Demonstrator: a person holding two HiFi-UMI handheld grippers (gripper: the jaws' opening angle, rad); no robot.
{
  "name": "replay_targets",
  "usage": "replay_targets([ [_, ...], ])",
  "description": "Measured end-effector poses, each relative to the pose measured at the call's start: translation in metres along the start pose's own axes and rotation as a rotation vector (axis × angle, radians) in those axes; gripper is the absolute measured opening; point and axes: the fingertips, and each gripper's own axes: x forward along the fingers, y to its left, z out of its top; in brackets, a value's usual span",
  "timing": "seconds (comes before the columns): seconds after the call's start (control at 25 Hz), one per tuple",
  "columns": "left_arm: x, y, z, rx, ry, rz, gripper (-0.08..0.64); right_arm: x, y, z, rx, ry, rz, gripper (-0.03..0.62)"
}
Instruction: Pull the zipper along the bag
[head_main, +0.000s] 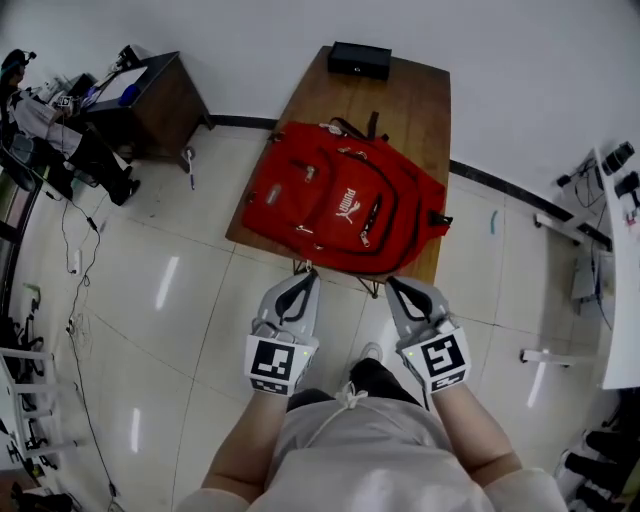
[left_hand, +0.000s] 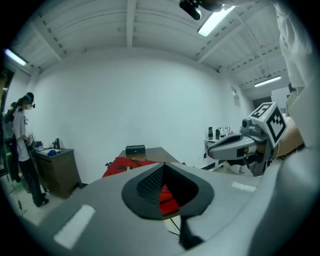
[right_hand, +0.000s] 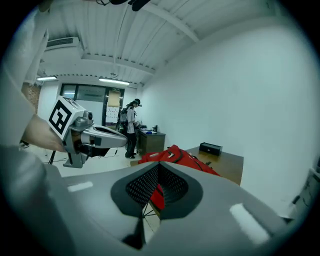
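Red fabric: one backpack (head_main: 340, 205) lies flat on one wooden table (head_main: 425, 100), with one black box (head_main: 360, 58) at the table's far edge. I count two grippers, the left gripper (head_main: 306, 274) and the right gripper (head_main: 394, 284). Both are clenched on nothing and held apart from the backpack on its near side.

Left gripper (head_main: 303, 275): your jaws are closed tip to tip, with nothing between them.
Right gripper (head_main: 393, 284): your jaws are together and empty.
Arms: your left forearm (head_main: 247, 440) and right forearm (head_main: 482, 440) reach forward side by side, grippers apart.
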Motion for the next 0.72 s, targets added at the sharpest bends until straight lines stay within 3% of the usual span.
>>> replay_targets([
  [0.36,-0.109,0.025,0.005,0.024,-0.102,-0.117,0.008,-0.018,0.118,0.008,0.033,-0.031,-0.083,0.006],
  [0.52,-0.161,0.030,0.000,0.066,-0.109,-0.180,0.006,-0.033,0.167,0.022,0.045,-0.059,-0.140,0.006],
  [0.72,-0.203,0.031,-0.008,0.043,-0.135,-0.235,0.008,-0.045,0.217,0.032,0.015,-0.056,-0.171,0.007],
])
